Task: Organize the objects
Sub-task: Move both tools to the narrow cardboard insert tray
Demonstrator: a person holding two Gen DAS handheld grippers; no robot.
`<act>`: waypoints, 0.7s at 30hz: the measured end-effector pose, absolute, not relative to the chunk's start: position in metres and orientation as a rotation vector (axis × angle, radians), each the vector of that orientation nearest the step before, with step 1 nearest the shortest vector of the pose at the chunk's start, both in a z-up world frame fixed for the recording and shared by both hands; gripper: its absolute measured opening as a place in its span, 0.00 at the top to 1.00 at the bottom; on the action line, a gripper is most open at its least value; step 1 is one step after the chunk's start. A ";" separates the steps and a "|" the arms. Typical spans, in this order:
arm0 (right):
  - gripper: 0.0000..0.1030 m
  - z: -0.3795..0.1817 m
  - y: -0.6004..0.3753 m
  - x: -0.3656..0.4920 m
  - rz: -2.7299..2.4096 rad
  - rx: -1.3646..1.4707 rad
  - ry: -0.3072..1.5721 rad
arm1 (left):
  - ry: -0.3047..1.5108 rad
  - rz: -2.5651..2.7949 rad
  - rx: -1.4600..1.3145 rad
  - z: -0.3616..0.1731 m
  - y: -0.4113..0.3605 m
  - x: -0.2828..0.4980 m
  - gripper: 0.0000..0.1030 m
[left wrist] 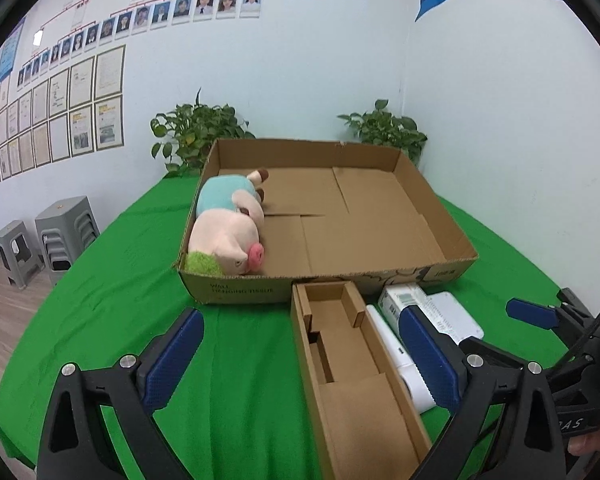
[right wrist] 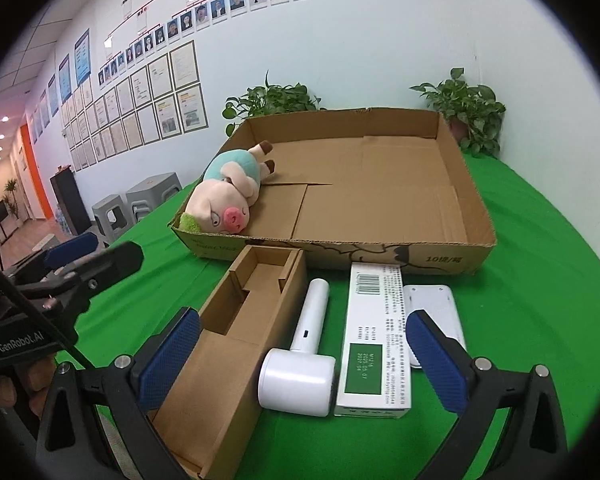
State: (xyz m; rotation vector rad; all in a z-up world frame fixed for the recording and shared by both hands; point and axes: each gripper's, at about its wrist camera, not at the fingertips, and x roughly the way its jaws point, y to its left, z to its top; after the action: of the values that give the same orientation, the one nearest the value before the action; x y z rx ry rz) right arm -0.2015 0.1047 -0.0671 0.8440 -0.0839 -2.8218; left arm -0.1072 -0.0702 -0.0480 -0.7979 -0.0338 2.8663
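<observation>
One thing looks sorted so far: the plush pig (right wrist: 228, 200) is lying along the left wall of the big cardboard tray (right wrist: 452, 256) at the far end of the green surface (right wrist: 540, 280). The rest of the tray is bare.

Everything else is out on the surface just in front of the tray, lined up side by side: a narrow brown box (right wrist: 236, 340) with its top open and nothing in it on the left, then a white handheld device (right wrist: 300, 368), a white carton with a green label (right wrist: 374, 344), and a flat white gadget (right wrist: 436, 308) on the right, partly hidden behind a finger.

Both grippers are spread wide and holding nothing. The left gripper (left wrist: 304, 360) hovers over the near end of the brown box, and the right gripper (right wrist: 304, 364) frames the white device and carton without touching them.

So I'd call it early days: four items left, and my guess is the white device gets picked up next.
</observation>
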 end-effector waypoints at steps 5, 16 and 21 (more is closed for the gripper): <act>0.01 -0.082 0.104 -0.202 -2.743 0.913 -0.152 | -0.113 2.784 -0.898 -0.071 -0.082 -0.135 0.04; 0.13 -0.119 0.077 -0.186 -2.664 1.074 -0.134 | -0.180 2.518 -1.081 -0.128 -0.087 -0.179 0.21; 0.32 -0.119 0.081 -0.190 -2.700 1.142 -0.146 | -0.200 2.459 -1.120 -0.135 -0.088 -0.194 0.32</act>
State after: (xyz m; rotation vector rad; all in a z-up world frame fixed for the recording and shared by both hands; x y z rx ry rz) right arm -0.1902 0.0815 -0.1187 1.1417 -0.1460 -2.6997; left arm -0.1945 -0.0878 -0.1345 -1.1199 -0.1996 2.4588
